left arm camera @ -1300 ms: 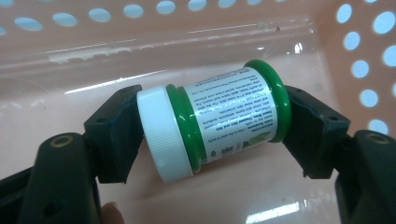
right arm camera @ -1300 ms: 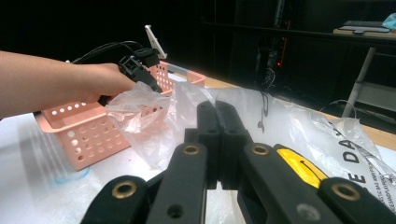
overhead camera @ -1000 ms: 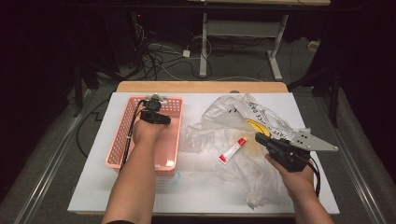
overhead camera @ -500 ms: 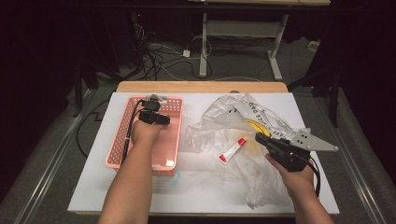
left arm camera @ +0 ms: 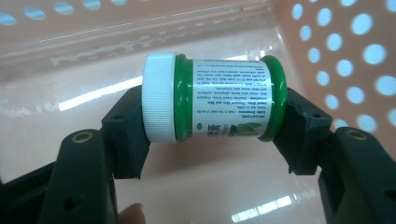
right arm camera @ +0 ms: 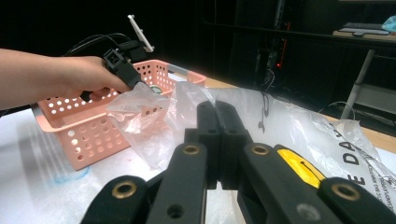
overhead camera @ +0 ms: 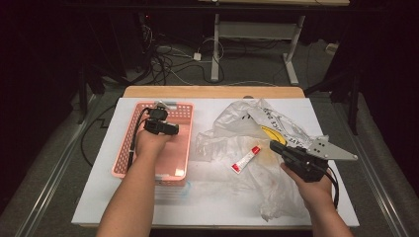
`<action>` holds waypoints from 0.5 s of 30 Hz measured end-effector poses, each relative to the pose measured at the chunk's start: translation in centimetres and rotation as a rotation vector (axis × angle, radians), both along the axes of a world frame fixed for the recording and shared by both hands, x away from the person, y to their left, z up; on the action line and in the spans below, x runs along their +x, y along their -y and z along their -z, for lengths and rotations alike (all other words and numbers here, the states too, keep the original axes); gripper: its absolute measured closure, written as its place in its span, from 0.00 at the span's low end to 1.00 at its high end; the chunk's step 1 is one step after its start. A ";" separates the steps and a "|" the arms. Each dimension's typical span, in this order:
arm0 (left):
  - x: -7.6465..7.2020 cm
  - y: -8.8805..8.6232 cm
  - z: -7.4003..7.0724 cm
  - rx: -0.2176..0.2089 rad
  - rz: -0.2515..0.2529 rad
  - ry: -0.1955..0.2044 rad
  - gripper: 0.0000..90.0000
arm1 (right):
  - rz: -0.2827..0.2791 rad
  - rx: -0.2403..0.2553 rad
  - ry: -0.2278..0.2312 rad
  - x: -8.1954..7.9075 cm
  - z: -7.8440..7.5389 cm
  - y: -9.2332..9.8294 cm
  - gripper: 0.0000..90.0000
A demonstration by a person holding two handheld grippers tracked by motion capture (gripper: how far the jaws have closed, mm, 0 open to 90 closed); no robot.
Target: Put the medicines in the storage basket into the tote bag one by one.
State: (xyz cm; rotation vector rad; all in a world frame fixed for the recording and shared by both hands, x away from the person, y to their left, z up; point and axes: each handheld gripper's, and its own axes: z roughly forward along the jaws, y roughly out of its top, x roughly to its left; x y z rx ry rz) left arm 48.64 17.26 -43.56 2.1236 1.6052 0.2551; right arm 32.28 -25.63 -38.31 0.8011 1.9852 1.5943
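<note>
Two grippers are seen at a white table [overhead camera: 207, 207]. A small green jar [left arm camera: 224, 102] with a white cap [left arm camera: 159, 103] is clamped end to end between the pads of the left gripper [left arm camera: 215, 123], lying on its side, cap at one pad and base at the other. It is held inside the pink basket [overhead camera: 175, 168], low over the floor; whether it touches that floor cannot be told. In the high view the left gripper [overhead camera: 160, 123] is reached down into the basket near its far end.

The right gripper [right arm camera: 218, 140] is clenched on nothing, its jaws pressed together, and is held just over a crumpled clear bag [overhead camera: 267, 143]. A small white tube [overhead camera: 245, 159] with a red cap lies on the bag near it.

Several risks can be judged. The jar is gripped on its flat ends, so it could pivot or slip out if the hold is eased before it rests on the floor. Once released on its side it would be free to roll toward a wall. The light basket could be shoved across the table if its wall is caught as the gripper is lifted. The trailing cable could also be snagged on the rim.
</note>
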 end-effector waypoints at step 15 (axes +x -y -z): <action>-3.1 0.4 -0.7 -0.007 0.086 0.032 0.38 | -0.004 0.002 0.001 -0.1 0.0 -0.1 1.00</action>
